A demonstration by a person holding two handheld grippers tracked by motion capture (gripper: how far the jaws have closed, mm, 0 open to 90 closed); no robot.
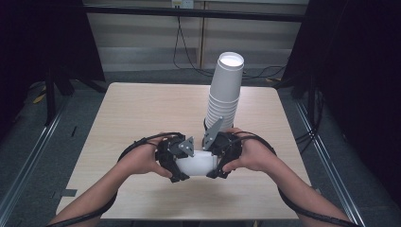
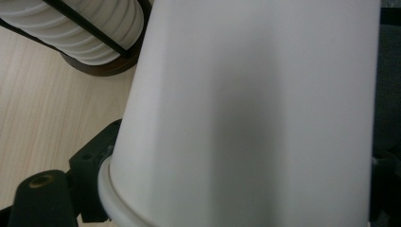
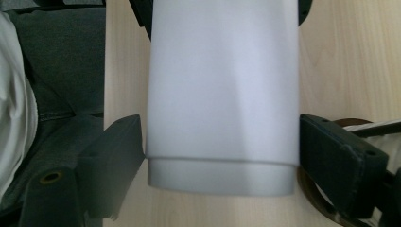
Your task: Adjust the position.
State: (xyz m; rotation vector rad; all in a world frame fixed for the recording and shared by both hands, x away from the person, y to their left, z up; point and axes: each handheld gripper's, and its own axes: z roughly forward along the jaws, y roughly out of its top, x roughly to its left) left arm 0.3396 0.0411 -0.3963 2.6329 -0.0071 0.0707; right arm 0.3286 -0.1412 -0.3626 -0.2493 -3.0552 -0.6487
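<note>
A white paper cup [image 1: 197, 164] lies sideways just above the pale wooden tabletop [image 1: 142, 109], held between both grippers. The left gripper [image 1: 176, 163] pinches its rim end, the right gripper [image 1: 218, 160] its base end, jaws spread cup-wide. A tall stack of white paper cups [image 1: 225, 90] stands just behind.

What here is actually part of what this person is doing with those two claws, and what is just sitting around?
In use:
- white cup, lying sideways, clamped at both ends
- left gripper
- right gripper
- tall stack of white cups in its dark holder, likely the source

Just around:
- wooden table
- cables on the floor behind it
</note>
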